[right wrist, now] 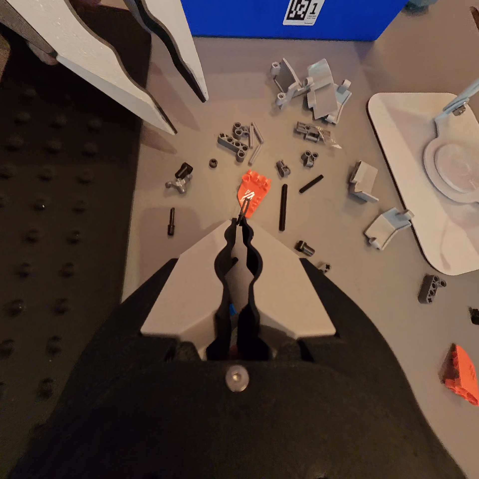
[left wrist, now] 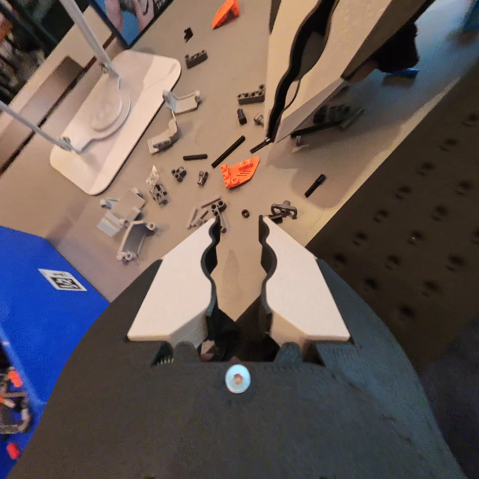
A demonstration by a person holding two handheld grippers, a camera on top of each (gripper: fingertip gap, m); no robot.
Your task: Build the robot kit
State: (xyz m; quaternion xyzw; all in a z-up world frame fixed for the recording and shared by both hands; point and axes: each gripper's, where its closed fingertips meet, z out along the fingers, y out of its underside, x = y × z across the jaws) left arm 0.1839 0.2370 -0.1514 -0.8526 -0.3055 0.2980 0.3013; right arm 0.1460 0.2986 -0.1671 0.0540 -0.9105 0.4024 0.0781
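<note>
The right wrist view shows the right gripper with its jaws closed on a thin black axle pin. The pin projects forward from the fingertips, over the orange panel piece that lies on the table. Only this view shows a grey L-shaped beam, a second orange piece at the right edge and the front face of the blue box with its white marker tag.

The left wrist view shows the left gripper with its jaws open and empty, held above the table. A small black bush lies just ahead of the gap between the fingertips. A dark grey clip piece lies beside the right fingertip and a group of grey beams beside the left one. This view also shows the right gripper from outside, at upper right, with the pin at its tips, just beyond the orange panel piece. Only here do two dark grey bricks farther along the table show.

Both views show the white stand base, the black perforated mat, a long black axle and a cluster of light grey curved panels.
</note>
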